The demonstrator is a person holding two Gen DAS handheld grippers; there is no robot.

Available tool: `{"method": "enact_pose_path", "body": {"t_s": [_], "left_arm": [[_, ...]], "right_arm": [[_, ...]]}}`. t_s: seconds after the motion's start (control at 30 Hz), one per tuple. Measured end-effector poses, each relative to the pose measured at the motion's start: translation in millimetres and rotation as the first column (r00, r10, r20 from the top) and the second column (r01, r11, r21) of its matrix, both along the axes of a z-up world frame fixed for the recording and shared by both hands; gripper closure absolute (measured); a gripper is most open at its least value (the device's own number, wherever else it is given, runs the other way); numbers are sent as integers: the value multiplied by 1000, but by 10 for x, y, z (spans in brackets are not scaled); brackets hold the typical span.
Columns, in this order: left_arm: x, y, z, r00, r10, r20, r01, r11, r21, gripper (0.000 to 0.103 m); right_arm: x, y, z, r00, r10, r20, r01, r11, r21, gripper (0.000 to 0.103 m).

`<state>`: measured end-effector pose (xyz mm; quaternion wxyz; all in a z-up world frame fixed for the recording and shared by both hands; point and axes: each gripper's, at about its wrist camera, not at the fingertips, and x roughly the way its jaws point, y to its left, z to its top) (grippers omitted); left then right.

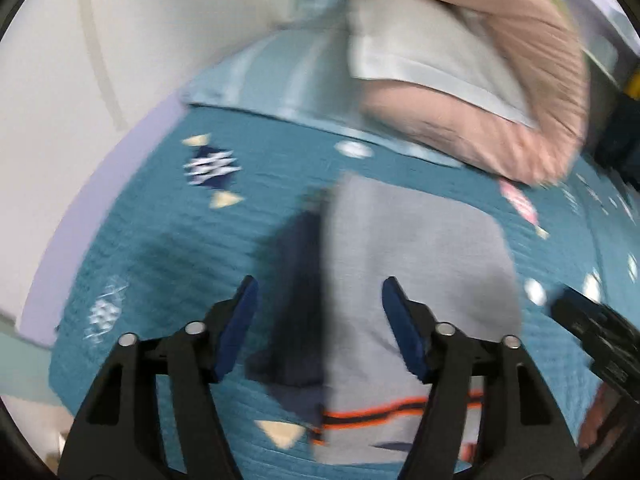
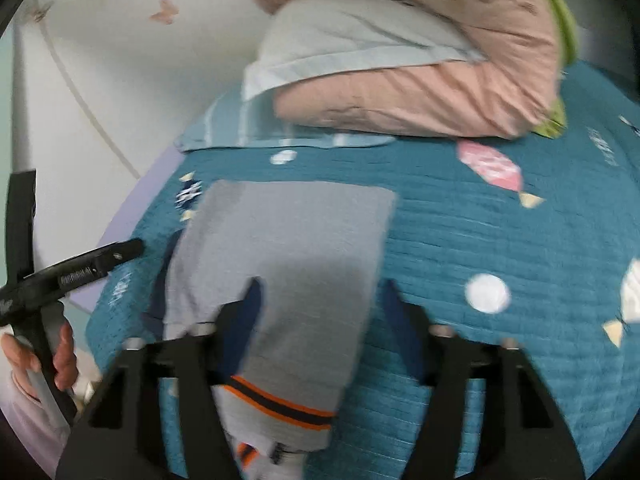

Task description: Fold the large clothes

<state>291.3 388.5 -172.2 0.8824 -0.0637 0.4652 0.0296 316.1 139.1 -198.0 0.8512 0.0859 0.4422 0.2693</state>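
A grey garment (image 1: pixel 416 264) with navy parts and an orange-and-navy stripe lies folded in a long panel on the teal bedspread (image 1: pixel 152 240). It also shows in the right wrist view (image 2: pixel 296 252). My left gripper (image 1: pixel 320 292) is open and empty, hovering above the garment's near left part. My right gripper (image 2: pixel 320 292) is open and empty above the garment's near right edge. The left gripper's body (image 2: pixel 80 268) shows at the left of the right wrist view. Both views are blurred by motion.
A pink quilt (image 2: pixel 420 96) and a pale pillow (image 2: pixel 344 44) are piled at the head of the bed. A white wall (image 1: pixel 80 80) runs along the left. The bed's left edge (image 1: pixel 84 200) is close. The bedspread (image 2: pixel 520 240) stretches to the right.
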Motion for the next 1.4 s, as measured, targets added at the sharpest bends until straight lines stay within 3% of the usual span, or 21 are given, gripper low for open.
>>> {"method": "enact_pose_path", "body": {"t_s": [0.07, 0.17, 0.23, 0.3, 0.4, 0.53, 0.7, 0.9, 1.07, 1.13, 1.2, 1.23, 1.27, 1.33, 1.4], "left_arm": [[44, -177, -167, 999, -32, -34, 31, 999, -28, 47], [56, -243, -635, 987, -20, -161, 13, 999, -47, 48], [36, -249, -839, 983, -16, -184, 8, 999, -41, 49], [-94, -192, -799, 985, -25, -173, 13, 997, -70, 49], [-224, -153, -743, 985, -7, -173, -11, 994, -105, 48], [-452, -48, -774, 980, 6, -196, -40, 984, -174, 48], [-508, 19, -462, 996, 33, -78, -49, 974, -219, 48], [-92, 54, -92, 999, 21, 30, -12, 965, -263, 48], [540, 13, 30, 995, 42, 88, -19, 970, -241, 48], [787, 51, -117, 996, 60, 61, -46, 977, -210, 48], [1005, 149, -470, 996, 77, -37, -83, 967, -239, 48], [1078, 209, -708, 991, 91, -94, -113, 959, -259, 51], [1102, 229, -843, 992, 83, -90, -104, 959, -264, 51], [1117, 133, -820, 998, 41, -41, -47, 985, -168, 51], [1167, 46, -793, 998, 28, -49, -33, 994, -102, 51]], "right_arm": [[41, 190, -77, 998, 53, -38, -52, 998, 27, 72], [-5, 379, -434, 990, 68, -127, -77, 995, -71, 81], [-122, 356, -598, 986, 79, -149, -94, 991, -99, 85], [-241, 279, -623, 987, 94, -131, -108, 989, -102, 87], [-348, 101, -661, 977, 89, -196, -103, 993, -61, 87], [-427, 61, -647, 971, 102, -216, -124, 988, -92, 87], [-444, -69, -529, 968, 67, -240, -81, 996, -48, 85], [-162, -18, -83, 991, 40, -125, -42, 999, -16, 85], [279, 252, 194, 999, 23, -42, -26, 996, -80, 83], [525, 397, 117, 998, 27, -60, -34, 991, -130, 82], [749, 515, -118, 992, 27, -123, -50, 981, -188, 82], [906, 594, -392, 981, 19, -192, -65, 969, -239, 87], [970, 620, -522, 979, 17, -201, -69, 965, -254, 87], [1049, 628, -570, 983, 17, -181, -62, 968, -245, 87], [1091, 589, -569, 976, -15, -219, -35, 974, -222, 86]]}}
